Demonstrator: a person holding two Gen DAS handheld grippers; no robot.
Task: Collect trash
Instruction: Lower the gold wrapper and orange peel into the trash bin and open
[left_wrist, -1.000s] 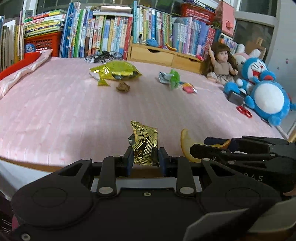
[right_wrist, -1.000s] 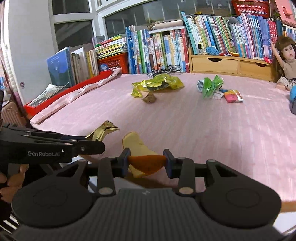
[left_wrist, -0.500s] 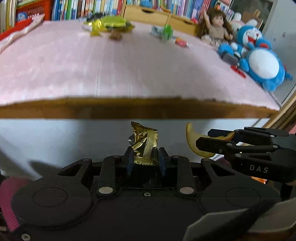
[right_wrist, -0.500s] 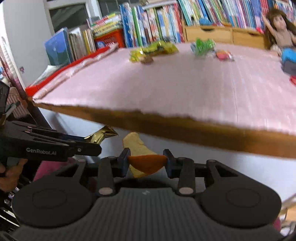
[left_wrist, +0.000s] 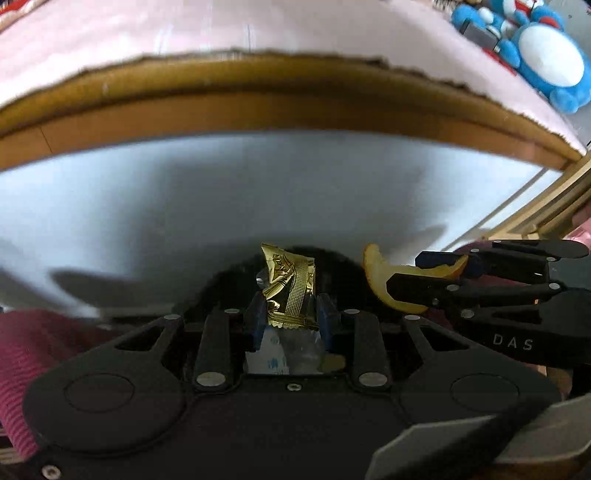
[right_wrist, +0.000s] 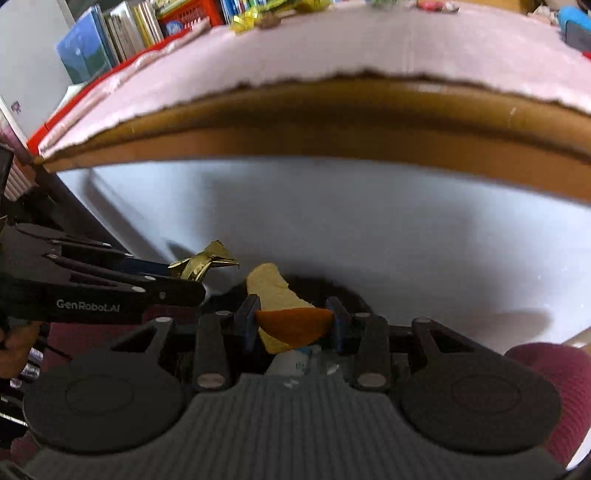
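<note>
While your left gripper (left_wrist: 290, 317) pinches a gold wrapper (left_wrist: 290, 291), your right gripper (right_wrist: 293, 323) clamps a peel (right_wrist: 284, 314), both near the table edge (right_wrist: 332, 122).

Each camera sits on its own gripper, looking forward and steeply down along the jaws from close behind them. Both face the near side of the bed (left_wrist: 258, 92), seen from below its pink cover (right_wrist: 369, 44), with the white panel (left_wrist: 258, 192) filling the middle. The views overlap: the left one shows the right gripper (left_wrist: 424, 275) at its right edge, the right one shows the left gripper (right_wrist: 184, 275) at its left edge.
</note>
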